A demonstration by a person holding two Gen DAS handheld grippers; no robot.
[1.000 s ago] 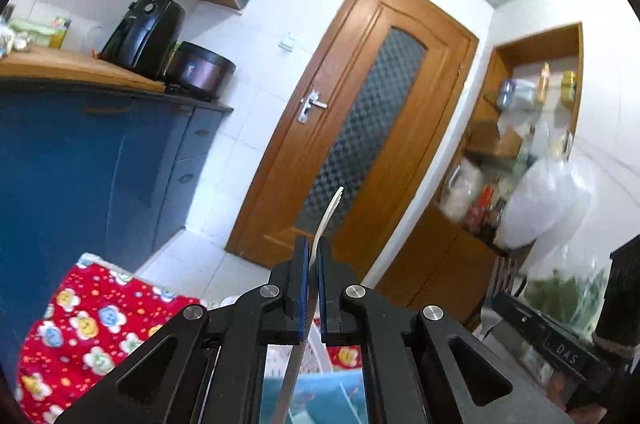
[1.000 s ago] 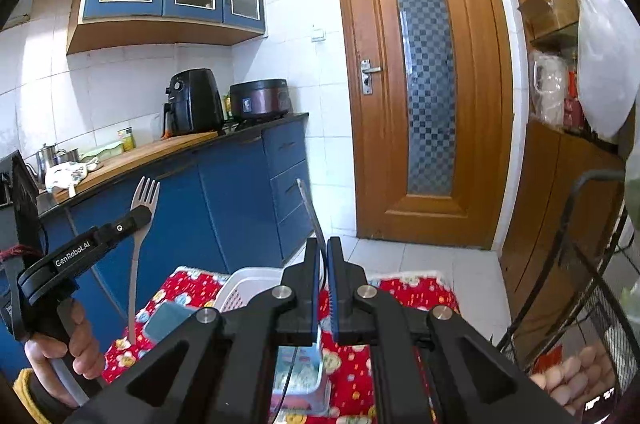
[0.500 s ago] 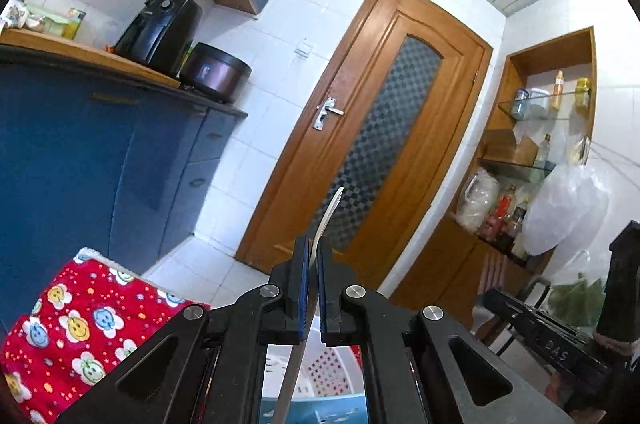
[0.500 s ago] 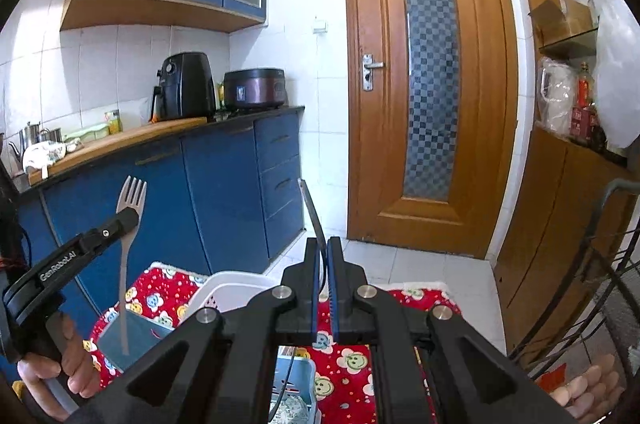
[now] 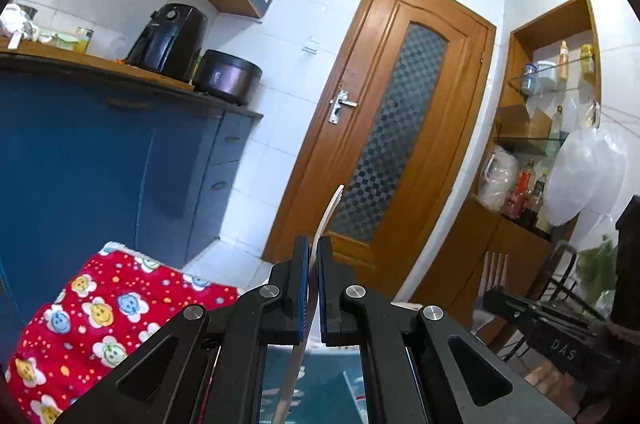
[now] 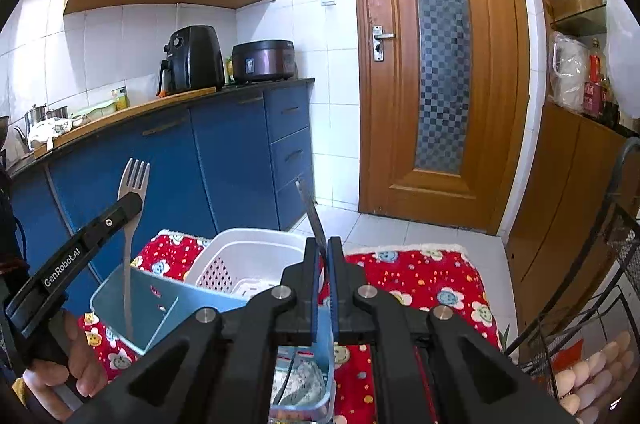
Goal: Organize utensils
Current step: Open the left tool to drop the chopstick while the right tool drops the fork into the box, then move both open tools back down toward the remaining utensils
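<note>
My left gripper (image 5: pixel 313 251) is shut on a pale fork (image 5: pixel 325 220), held upright. In the right wrist view the same fork (image 6: pixel 134 184) stands tines up in the left gripper (image 6: pixel 128 202), its handle reaching down into a light blue box (image 6: pixel 160 312). My right gripper (image 6: pixel 324 252) is shut on a thin dark metal utensil (image 6: pixel 310 212) that points up; its handle hangs below into the blue box. In the left wrist view the right gripper (image 5: pixel 496 298) shows at the right edge with fork tines (image 5: pixel 494 270) above it.
A white perforated basket (image 6: pixel 248 256) sits behind the blue box on a red flowered cloth (image 6: pixel 420 276). Blue cabinets (image 6: pixel 224 160) and a counter with an air fryer (image 6: pixel 192 58) stand left. A wooden door (image 6: pixel 440 56) is ahead, a wire rack (image 6: pixel 608 264) right.
Both grippers have tipped lower over the cloth. The blue box and white basket now show more fully under them. Each gripper keeps its hold on its utensil.
</note>
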